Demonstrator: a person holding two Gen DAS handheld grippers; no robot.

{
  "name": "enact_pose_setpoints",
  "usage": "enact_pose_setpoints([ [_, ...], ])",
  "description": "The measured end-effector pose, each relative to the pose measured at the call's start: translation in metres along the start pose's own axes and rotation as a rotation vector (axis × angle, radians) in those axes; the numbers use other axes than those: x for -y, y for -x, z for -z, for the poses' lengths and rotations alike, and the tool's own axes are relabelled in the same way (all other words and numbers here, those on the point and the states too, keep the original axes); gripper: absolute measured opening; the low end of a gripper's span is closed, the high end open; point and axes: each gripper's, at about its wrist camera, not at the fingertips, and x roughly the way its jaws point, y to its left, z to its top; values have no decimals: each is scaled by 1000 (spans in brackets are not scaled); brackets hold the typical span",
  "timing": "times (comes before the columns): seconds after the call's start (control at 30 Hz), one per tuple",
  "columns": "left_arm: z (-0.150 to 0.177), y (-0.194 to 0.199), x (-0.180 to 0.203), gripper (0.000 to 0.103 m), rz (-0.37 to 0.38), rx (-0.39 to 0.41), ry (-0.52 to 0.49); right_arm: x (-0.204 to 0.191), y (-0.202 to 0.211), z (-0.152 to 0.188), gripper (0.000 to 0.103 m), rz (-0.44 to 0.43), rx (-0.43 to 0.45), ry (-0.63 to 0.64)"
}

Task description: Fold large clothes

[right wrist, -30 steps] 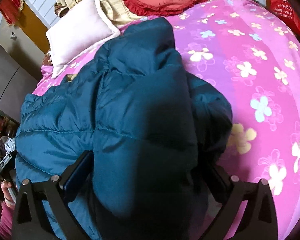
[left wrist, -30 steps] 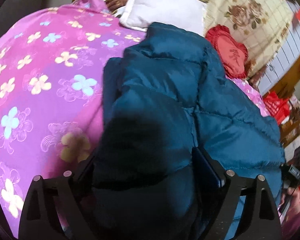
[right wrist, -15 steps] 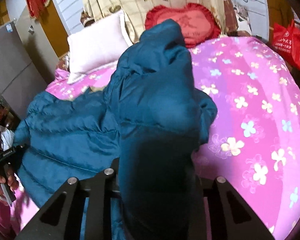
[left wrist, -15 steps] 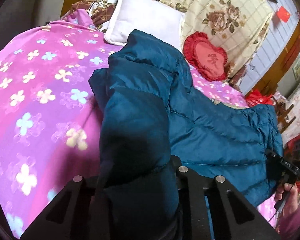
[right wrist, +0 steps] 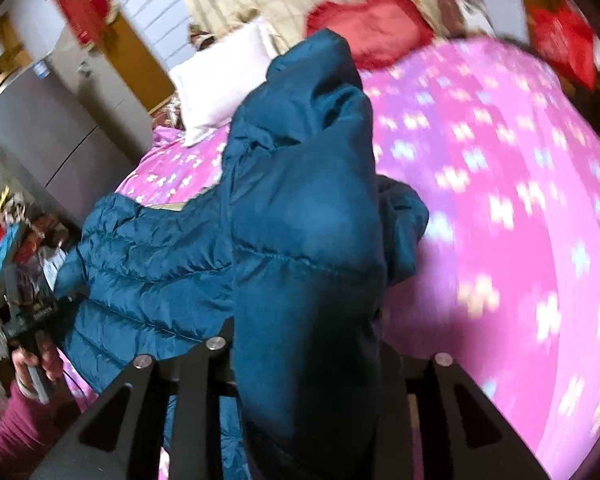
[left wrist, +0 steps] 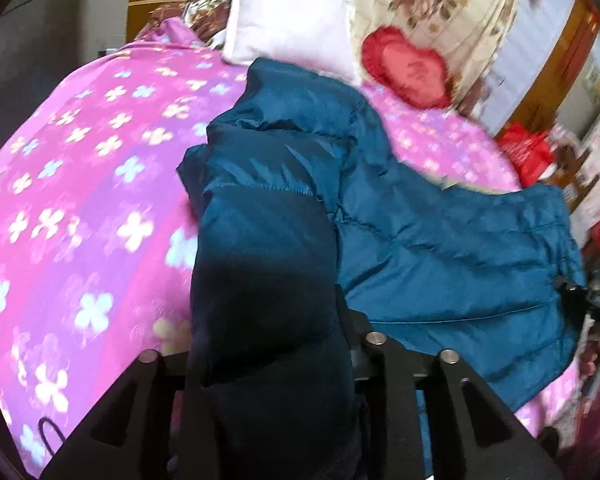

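Folding had barely begun. Both tongs were clenched on the teal puffer jacket, each pinching a thick padded fold of it. The left gripper held a bunched end of the jacket that filled the space between its jaws and rose toward the lens; the right gripper did the same with another end, the padding bulging up in front of its camera. Their jaws had eased open slightly in the last half second after clamping down, yet the fabric was plainly squeezed between them in both views.

The jacket lay across the pink flowered bedspread, its body spread toward the near edge of the bed, one arm or end reaching up toward the white pillow and the red heart cushion at the head edge. It was rumpled and lifted, not flat; no crease or neat layer showed anywhere. A person's hand on the other gripper's handle was visible at the bed's near side.

Judging from this, only the grasp was done. Carrying the lifted ends over, laying them on the body, and the further folds were all left.
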Motion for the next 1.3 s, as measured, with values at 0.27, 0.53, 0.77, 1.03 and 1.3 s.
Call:
enact_pose_setpoints([
  [0.27,18,-23,6,33,-178,27,-25,8,-52,24,77,271,48,31],
  [0.53,31,35,18,33,-241,151,-8,-24,4,32,79,301,116,76],
  [0.77,47,73,52,33,-309,303,-77,-67,42,56,91,231,216,107],
  [1.03,63,70,99,33,-246,322,-173,-94,60,66,92,357,332,161],
  [1.3,78,47,117,33,-215,294,-173,-126,73,82,97,330,354,237],
])
